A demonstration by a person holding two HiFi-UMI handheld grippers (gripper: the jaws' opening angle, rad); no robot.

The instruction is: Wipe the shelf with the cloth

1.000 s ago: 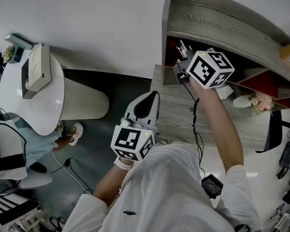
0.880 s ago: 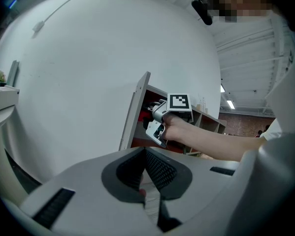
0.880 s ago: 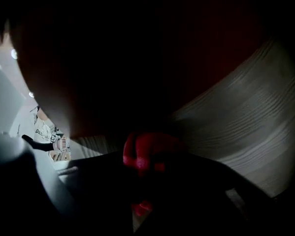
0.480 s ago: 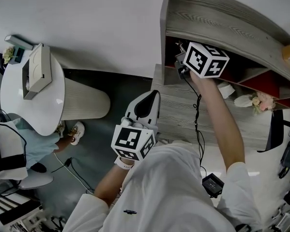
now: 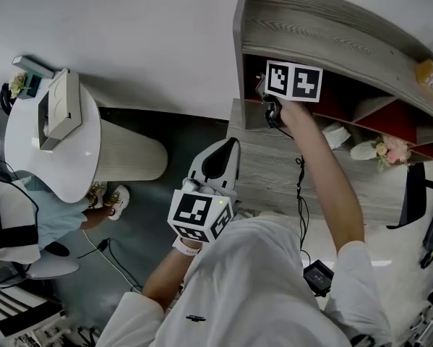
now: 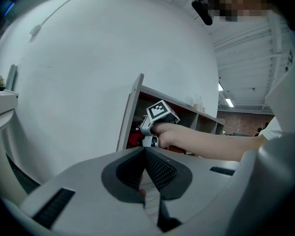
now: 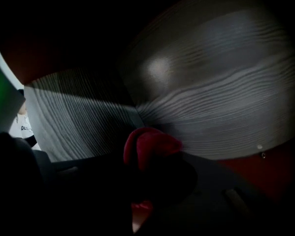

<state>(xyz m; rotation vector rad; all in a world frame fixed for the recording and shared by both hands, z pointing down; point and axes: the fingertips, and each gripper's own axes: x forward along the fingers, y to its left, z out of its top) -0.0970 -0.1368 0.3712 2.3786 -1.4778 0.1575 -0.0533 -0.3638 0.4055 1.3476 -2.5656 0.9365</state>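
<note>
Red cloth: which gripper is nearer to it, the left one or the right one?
Right. The right gripper clamps the red cloth inside the shelf's dark compartment; the left gripper hangs lower, outside the shelf, jaws shut and empty.

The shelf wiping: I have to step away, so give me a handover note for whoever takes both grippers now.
Right gripper: shut on the red cloth, inside the shelf, upper left compartment, at a wood-grain corner.
Left gripper: shut, empty, held low before the shelf.
Done: cannot tell how much is wiped.
Left: probably finish this compartment, then the others.
</note>
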